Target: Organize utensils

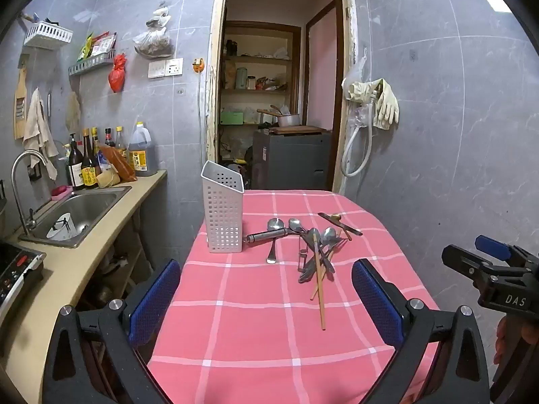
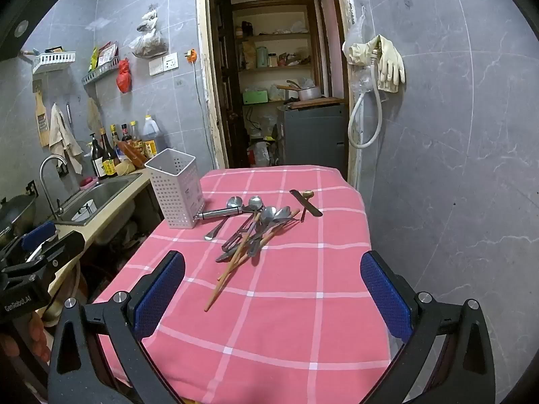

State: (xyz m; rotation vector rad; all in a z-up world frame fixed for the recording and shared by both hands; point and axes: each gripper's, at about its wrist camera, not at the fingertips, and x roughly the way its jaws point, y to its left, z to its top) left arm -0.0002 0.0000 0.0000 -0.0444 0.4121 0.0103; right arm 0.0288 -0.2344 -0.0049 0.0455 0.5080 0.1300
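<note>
Surface [image 1: 256, 330] with pink checked cloth; white perforated holder [image 1: 223, 213] upright at its far left corner, nothing visible inside; utensil pile [image 1: 313, 245] mid-surface just right of holder (spoons, chopsticks, peeler tangled together); dark knife [image 1: 340, 224] lying beyond pile, apart; left gripper [image 1: 266, 303] jaws spread wide, holding nothing; right gripper [image 2: 273, 299] likewise released, above near edge.

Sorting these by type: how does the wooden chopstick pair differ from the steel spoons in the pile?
The wooden chopstick pair is tan, straight and thin; the steel spoons are shiny grey with round bowls. The chopsticks reach nearer the camera than the spoons. Both lie flat on the pink checked tablecloth, outside the white perforated holder.
</note>
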